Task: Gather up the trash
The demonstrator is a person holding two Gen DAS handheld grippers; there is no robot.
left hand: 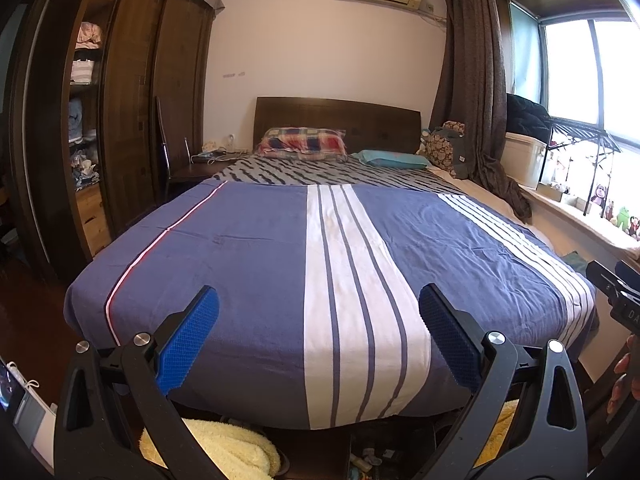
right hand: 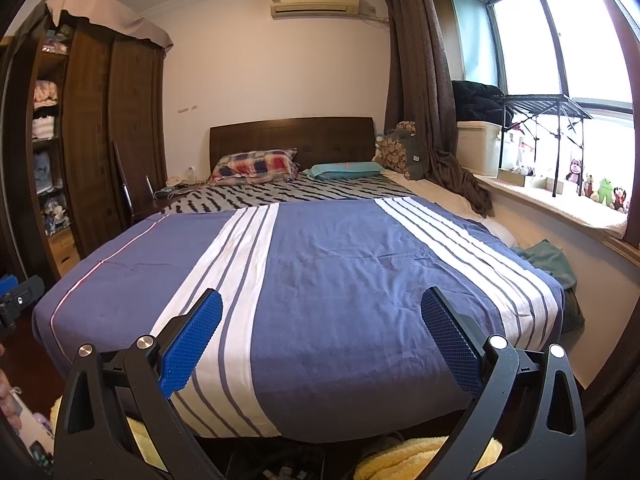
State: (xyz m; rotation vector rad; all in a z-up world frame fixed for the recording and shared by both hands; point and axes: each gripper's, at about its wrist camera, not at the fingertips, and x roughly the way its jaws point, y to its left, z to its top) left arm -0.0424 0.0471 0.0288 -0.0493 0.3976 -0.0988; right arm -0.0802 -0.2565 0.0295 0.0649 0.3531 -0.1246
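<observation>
Both my grippers sit at the foot of the bed, pointed at the headboard. Left gripper (left hand: 319, 334) has its jaws spread wide with nothing between them; right gripper (right hand: 321, 336) the same, wide apart and empty. Under both is the blue striped blanket (left hand: 256, 280), flat and covering most of the bed. I can't pick out any trash on the blanket in either view. There's small clutter on the floor under the foot of the bed (left hand: 368, 462), too dark and small to tell what it is. A yellow fluffy towel (left hand: 224, 450) lies low by the bed's end, just below my left fingers. At the far end: plaid pillow (left hand: 302, 142), teal pillow (left hand: 394, 159), dark headboard (left hand: 338, 120). Wardrobe (left hand: 132, 112) to the left with open shelves of clothes, chair (left hand: 172, 160) beside it. To the right are the brown curtain (left hand: 474, 80), the windowsill with plush toys (right hand: 604, 192), and a green cloth (right hand: 548, 258) at the bed's right edge.
</observation>
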